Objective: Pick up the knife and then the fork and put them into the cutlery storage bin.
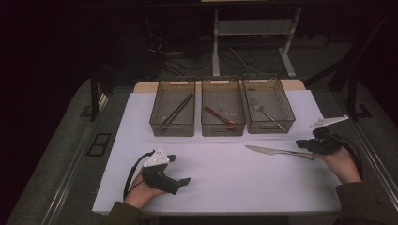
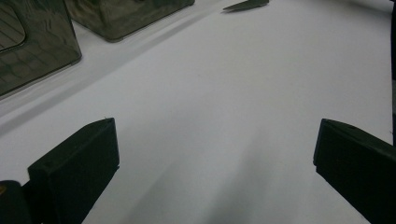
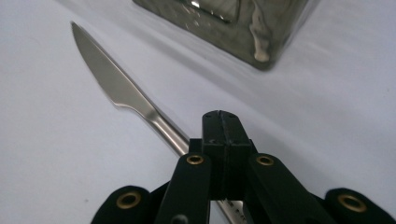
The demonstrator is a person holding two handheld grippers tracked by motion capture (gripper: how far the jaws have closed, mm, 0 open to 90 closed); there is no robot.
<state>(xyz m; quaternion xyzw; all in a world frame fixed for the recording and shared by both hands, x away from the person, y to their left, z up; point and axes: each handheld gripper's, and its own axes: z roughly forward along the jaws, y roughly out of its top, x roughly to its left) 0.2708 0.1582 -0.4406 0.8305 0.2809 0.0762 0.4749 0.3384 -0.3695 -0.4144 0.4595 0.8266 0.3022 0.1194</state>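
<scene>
Right gripper [image 3: 222,122] clamped on knife [image 3: 109,79] handle, blade on table [image 1: 225,178]; left gripper [image 2: 215,158] spread wide, empty.

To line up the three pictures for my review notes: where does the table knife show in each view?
High view: the knife lies on the white table, right of centre, handle end at the right gripper.
Left gripper view: its blade tip pokes in at the top edge.
Right gripper view: it runs from upper left down to the shut jaws.
Shared landmark: the smoky bin beside the knife.
</scene>
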